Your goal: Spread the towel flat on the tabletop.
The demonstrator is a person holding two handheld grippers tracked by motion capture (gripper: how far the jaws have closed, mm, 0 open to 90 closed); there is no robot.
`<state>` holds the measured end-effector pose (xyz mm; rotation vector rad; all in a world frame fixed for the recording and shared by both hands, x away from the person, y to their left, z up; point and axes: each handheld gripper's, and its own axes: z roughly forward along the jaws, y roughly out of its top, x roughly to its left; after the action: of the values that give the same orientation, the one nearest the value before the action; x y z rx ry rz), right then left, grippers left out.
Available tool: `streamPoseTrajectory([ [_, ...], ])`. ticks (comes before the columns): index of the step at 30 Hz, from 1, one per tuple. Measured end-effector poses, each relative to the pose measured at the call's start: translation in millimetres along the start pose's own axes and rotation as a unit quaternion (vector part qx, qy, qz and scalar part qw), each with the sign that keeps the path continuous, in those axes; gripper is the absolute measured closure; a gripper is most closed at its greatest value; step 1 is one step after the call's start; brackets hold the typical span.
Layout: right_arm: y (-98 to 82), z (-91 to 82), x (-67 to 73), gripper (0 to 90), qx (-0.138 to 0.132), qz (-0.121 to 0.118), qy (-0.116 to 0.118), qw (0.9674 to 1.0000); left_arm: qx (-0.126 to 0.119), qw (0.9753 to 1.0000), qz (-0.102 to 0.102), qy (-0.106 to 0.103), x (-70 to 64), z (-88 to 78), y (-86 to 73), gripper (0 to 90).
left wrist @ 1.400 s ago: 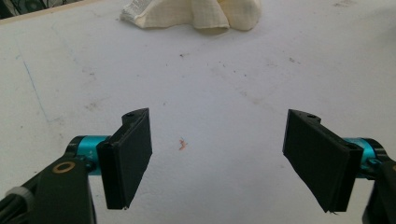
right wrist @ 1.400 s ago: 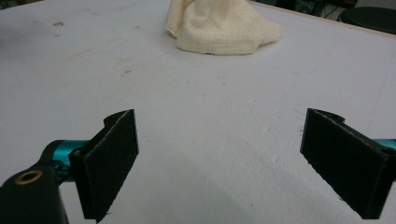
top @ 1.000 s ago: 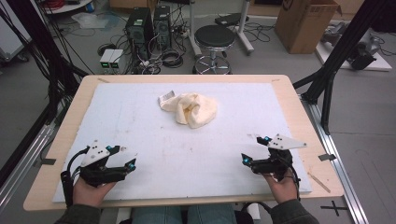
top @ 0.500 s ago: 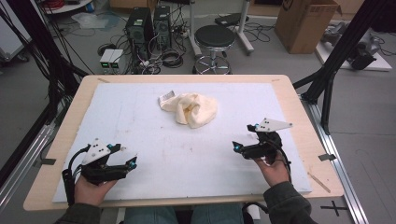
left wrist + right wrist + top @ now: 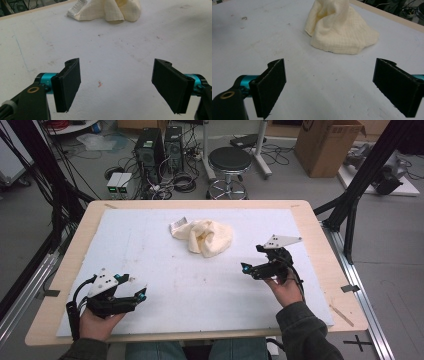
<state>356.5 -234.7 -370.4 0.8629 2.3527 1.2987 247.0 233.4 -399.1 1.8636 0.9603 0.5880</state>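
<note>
Both grippers, left and right, gape empty, the right nearing the crumpled cream cloth; the reach seems underway, calling for closing on a fold

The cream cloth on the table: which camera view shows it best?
The right gripper view: the cream cloth sits close and nearly whole, its weave visible. The high view shows it whole but small, with its white tag. The left gripper view cuts off its top.
</note>
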Motion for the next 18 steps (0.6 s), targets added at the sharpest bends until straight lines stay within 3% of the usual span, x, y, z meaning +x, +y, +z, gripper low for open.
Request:
streamPoseTrajectory([
  [10,20.5,20.9,-10.0,10.6,0.006,0.004,0.008,0.9999,0.0,1.0,-0.001,-0.004,1.3,1.9,0.1,23.7],
  [16,35.6,40.4,-13.5,10.7,0.028,0.005,0.018,0.9994,0.001,1.0,-0.001,-0.003,1.8,1.8,-0.2,23.7],
  [18,38.5,45.2,-13.8,10.7,0.027,0.005,0.01,0.9996,0.0,1.0,-0.001,-0.001,1.8,1.7,-0.2,23.7],
])
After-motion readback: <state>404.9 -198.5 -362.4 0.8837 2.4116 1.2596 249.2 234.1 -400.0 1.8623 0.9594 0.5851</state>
